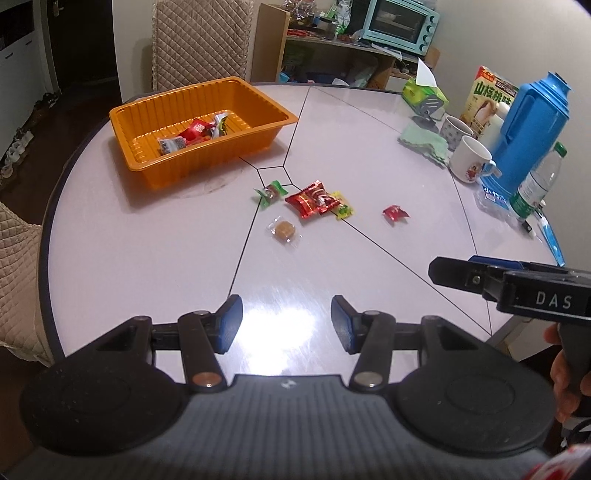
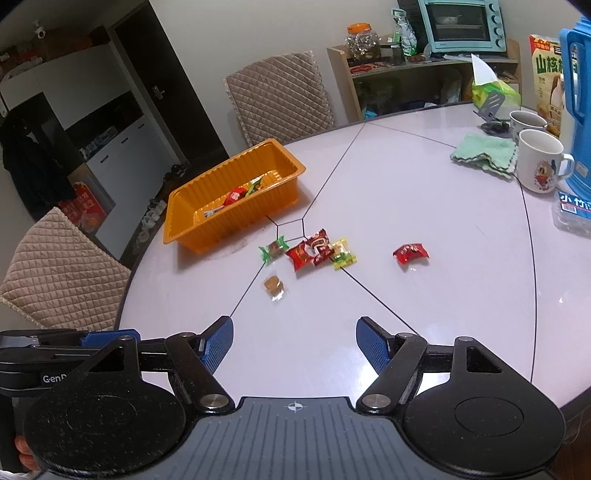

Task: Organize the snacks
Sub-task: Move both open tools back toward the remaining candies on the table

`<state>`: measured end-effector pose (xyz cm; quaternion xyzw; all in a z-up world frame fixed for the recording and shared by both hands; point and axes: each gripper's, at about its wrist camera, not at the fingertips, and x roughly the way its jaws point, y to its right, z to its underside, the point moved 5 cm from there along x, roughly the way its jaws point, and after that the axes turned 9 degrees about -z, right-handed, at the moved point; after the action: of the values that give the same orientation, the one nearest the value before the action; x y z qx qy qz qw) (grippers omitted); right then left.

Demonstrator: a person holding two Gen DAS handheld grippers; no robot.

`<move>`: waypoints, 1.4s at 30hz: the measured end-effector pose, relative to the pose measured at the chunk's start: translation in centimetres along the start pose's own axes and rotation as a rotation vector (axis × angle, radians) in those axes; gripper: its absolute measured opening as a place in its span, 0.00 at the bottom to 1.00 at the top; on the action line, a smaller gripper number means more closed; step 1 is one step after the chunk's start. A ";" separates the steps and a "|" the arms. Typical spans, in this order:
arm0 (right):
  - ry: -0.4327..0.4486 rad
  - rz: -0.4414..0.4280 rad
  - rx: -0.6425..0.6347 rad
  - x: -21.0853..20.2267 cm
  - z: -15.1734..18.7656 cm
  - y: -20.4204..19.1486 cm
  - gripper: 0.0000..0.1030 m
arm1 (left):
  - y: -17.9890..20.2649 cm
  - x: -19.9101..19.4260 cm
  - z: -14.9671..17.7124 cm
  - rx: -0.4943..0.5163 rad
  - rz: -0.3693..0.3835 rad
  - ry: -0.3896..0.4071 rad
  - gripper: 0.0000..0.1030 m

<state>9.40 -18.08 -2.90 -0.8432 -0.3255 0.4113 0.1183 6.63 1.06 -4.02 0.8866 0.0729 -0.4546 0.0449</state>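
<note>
Two grippers hang above a pale round table [image 1: 147, 229], each seen from its own camera. Nearest, the left gripper [image 1: 286, 325] has its blue pads [image 1: 231, 323] spread with nothing between them, only bare, shiny tabletop below. The right gripper [image 2: 294, 345] also has its pads [image 2: 373, 345] spread wide and empty. It shows in the left view too, to the right of the left fingers, gripped by a hand [image 1: 565, 373].

Beyond both sets of fingers, well apart from them, five loose snacks lie near the table's middle. Closest is a clear-wrapped brown candy [image 1: 284, 229]. Just past it sits a large red packet [image 1: 312, 199], touching a yellow-green sweet [image 1: 341, 206] on its right. A green-wrapped candy [image 1: 271, 192] lies just left of the packet. A small red candy [image 1: 395, 213] sits alone, further right.

Farther still, ahead and to the left of the fingers, an orange tray [image 1: 155, 110] holds a few wrapped snacks [image 1: 192, 134].

At the far right edge stand two mugs [image 1: 471, 158], a green cloth [image 1: 423, 142], a blue jug [image 1: 532, 118], a water bottle [image 1: 535, 181] and a tissue pack [image 1: 423, 92]. Quilted chairs [image 1: 201, 40] and a shelf with a small oven [image 1: 400, 20] are behind the table.
</note>
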 end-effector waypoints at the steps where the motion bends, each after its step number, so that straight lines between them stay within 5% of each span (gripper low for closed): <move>1: -0.001 -0.002 -0.003 -0.2 0.2 0.0 0.71 | 0.2 -0.2 0.2 0.004 -0.003 0.000 0.47; 15: 0.000 0.014 -0.006 -1.0 1.8 0.6 0.71 | 1.2 -0.1 0.9 0.052 0.001 0.013 0.47; 42: 0.003 0.172 0.154 3.7 -1.7 6.4 0.71 | 2.0 11.5 -4.0 0.150 0.081 -0.040 0.44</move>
<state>15.23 -20.43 -7.09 -0.8569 -0.2192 0.4427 0.1475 16.84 0.71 -11.02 0.8805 0.0017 -0.4741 -0.0016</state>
